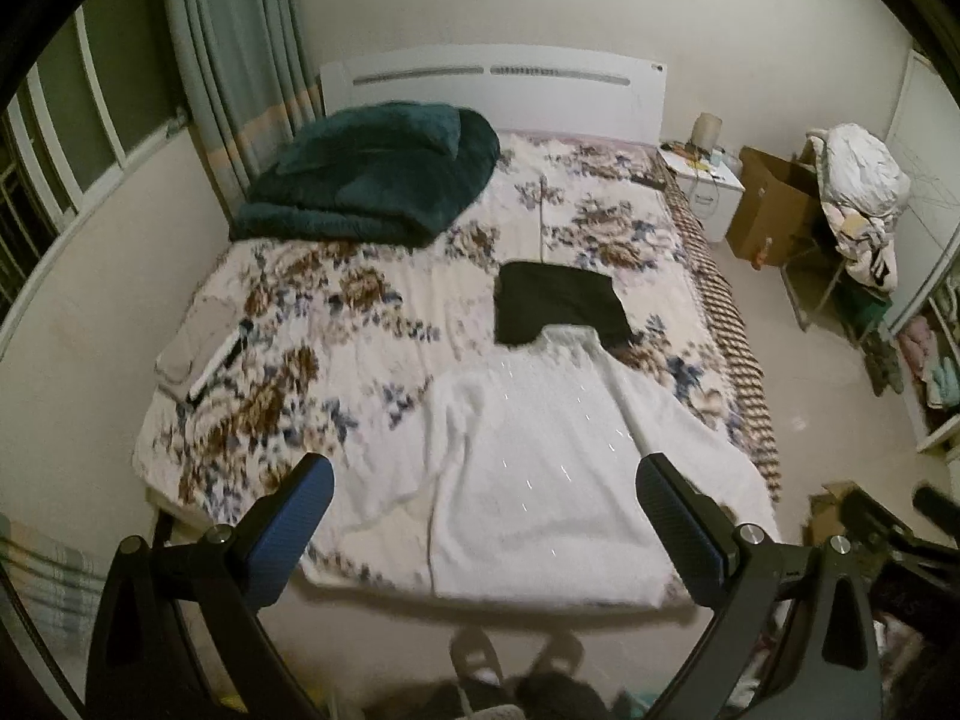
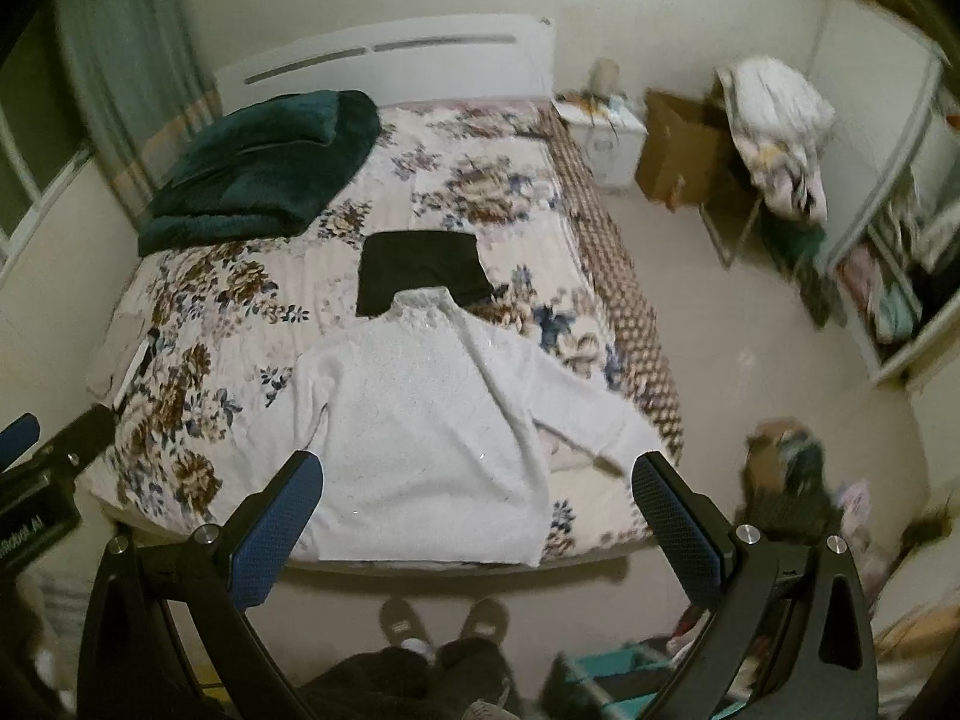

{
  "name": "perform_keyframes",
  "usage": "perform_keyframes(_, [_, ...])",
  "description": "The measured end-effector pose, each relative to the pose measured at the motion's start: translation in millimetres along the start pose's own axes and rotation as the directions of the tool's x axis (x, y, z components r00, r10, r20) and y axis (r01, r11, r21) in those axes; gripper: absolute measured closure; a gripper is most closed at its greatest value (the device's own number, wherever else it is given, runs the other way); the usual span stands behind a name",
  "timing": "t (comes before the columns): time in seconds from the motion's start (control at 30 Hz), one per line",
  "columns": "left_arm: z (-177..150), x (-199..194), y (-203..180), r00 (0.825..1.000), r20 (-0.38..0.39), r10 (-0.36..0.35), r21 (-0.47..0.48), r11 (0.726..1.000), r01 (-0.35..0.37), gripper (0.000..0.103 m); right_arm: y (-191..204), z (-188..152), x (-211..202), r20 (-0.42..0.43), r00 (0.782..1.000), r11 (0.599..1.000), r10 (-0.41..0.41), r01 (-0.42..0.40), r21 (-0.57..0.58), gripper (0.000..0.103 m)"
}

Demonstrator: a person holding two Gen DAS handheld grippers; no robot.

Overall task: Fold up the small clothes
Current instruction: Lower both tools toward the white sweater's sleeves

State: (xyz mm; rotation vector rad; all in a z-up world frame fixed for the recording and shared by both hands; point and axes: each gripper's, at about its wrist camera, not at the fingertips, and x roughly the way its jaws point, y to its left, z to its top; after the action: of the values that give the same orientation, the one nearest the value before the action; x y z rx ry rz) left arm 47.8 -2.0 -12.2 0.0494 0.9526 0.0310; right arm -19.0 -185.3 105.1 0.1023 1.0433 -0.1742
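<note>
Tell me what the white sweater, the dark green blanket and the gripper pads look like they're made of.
White sweater: apparently a soft, fuzzy matte knit with tiny glints, maybe sequins or metallic thread. Dark green blanket: looks like plush fleece, thick folds with a faint sheen. Gripper pads: blue, finely dotted texture, probably rubber or grippy plastic, on black frames. Blur leaves all three uncertain.

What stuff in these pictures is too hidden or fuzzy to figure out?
- Black folded garment: both views, its near edge is covered by the white sweater's collar; what kind of garment is unclear.
- Nightstand clutter: both views, too small and blurred to name.
- Shelf contents: right wrist view, motion-blurred and cut by the fisheye edge.
- Long flat object at the bed's left edge: too blurred to identify.
</note>
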Motion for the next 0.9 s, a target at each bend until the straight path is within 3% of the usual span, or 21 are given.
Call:
perform_keyframes(0.07, [1.4, 30.5, -3.0, 1.000, 0.018, 0.007, 0.015, 1.000, -0.007, 0.000, -17.1, -4.0, 28.2, -0.040, 0.999, 0.997, -0.004, 0.006, 0.072, 0.000])
perform_keyframes(0.17, [-1.7, 89.4, -10.5, 1.000, 0.001, 0.001, 0.042, 0.999, -0.001, 0.000, -60.5, -20.8, 97.4, -0.118, 0.991, 0.978, -0.056, 0.078, 0.191, 0.000])
perform_keyframes(0.33, [-13.5, 193.1, -42.0, 0.996, -0.085, 0.015, 0.075, 0.997, -0.009, 0.000, -154.9, -67.7, 218.6, -0.278, 0.956, 0.893, -0.093, 0.204, 0.402, 0.000])
perform_keyframes(0.5, [-31.6, 292.4, -79.1, 0.983, -0.158, 0.091, 0.083, 0.993, -0.079, 0.000, -259.5, -124.4, 334.3, -0.383, 0.921, 0.749, -0.073, 0.304, 0.588, 0.000])
perform_keyframes(0.7, [-60.1, 389.9, -109.2, 0.945, -0.291, 0.151, 0.079, 0.988, -0.133, 0.000, -357.7, -191.7, 468.5, -0.468, 0.884, 0.563, 0.018, 0.378, 0.735, 0.000])
perform_keyframes(0.83, [-82.5, 442.2, -129.5, 0.916, -0.359, 0.177, 0.104, 0.983, -0.149, 0.000, -408.7, -233.7, 530.4, -0.452, 0.888, 0.406, 0.082, 0.385, 0.829, 0.004])
perform_keyframes(0.9, [-91.0, 460.2, -137.2, 0.907, -0.380, 0.183, 0.112, 0.982, -0.151, 0.000, -431.8, -254.0, 556.0, -0.414, 0.901, 0.308, 0.126, 0.361, 0.880, 0.006])
